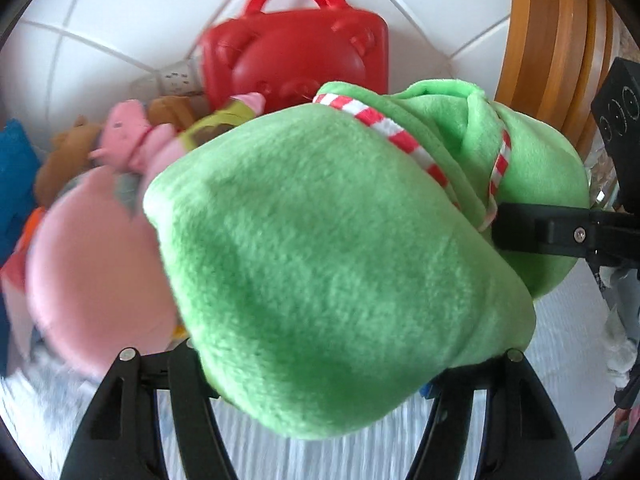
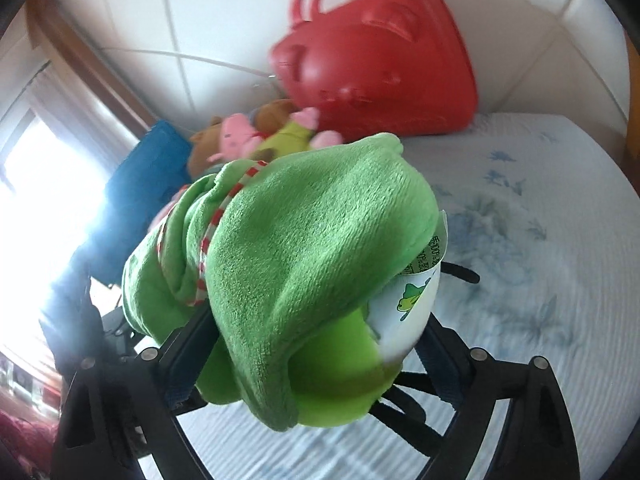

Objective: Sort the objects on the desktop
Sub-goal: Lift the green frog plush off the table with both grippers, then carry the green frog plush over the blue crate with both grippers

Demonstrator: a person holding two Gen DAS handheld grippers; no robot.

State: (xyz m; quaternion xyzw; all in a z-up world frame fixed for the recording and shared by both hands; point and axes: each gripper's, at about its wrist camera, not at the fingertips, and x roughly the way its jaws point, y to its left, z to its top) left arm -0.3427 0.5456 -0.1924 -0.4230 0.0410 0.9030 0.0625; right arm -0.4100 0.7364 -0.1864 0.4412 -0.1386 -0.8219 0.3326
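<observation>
A big green plush toy (image 1: pixel 328 264) with a red-and-white striped ribbon fills the left wrist view. My left gripper (image 1: pixel 320 364) is shut on it, its fingertips hidden under the plush. The right gripper's finger (image 1: pixel 552 234) presses the toy from the right. In the right wrist view the same green plush (image 2: pixel 304 264) with a white label sits between my right gripper's (image 2: pixel 304 360) jaws, held above the bed. A pile of small plush toys (image 2: pixel 256 140) and a red plastic handbag (image 2: pixel 380 76) lie behind it.
A pink round plush (image 1: pixel 92 280) lies at the left. A blue cushion (image 2: pixel 144 176) leans against the white padded headboard (image 2: pixel 200 20). The white floral bedsheet (image 2: pixel 540 240) spreads to the right. A wooden frame (image 1: pixel 552 40) stands at the right.
</observation>
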